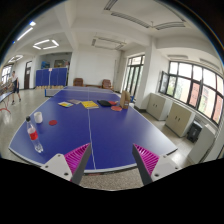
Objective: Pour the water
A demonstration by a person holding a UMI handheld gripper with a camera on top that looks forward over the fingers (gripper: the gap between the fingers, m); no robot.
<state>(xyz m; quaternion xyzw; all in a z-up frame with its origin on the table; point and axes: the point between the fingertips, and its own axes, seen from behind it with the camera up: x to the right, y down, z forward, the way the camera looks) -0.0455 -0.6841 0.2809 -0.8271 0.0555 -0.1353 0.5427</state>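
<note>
A bottle with a red label (32, 130) stands near the left edge of a blue ping-pong table (110, 125). A white cup (39, 117) stands just behind it and a small clear cup (38, 146) just in front of it. My gripper (112, 161) is open and empty. Its pink-padded fingers (76, 158) hover over the table's near edge. The bottle and cups are ahead and well to the left of the fingers.
Yellow and pale sheets (89, 104) and small items lie at the table's far end. A red disc (53, 122) lies near the cups. A second table (52, 92) stands beyond on the left. White cabinets (178, 117) line the windowed right wall.
</note>
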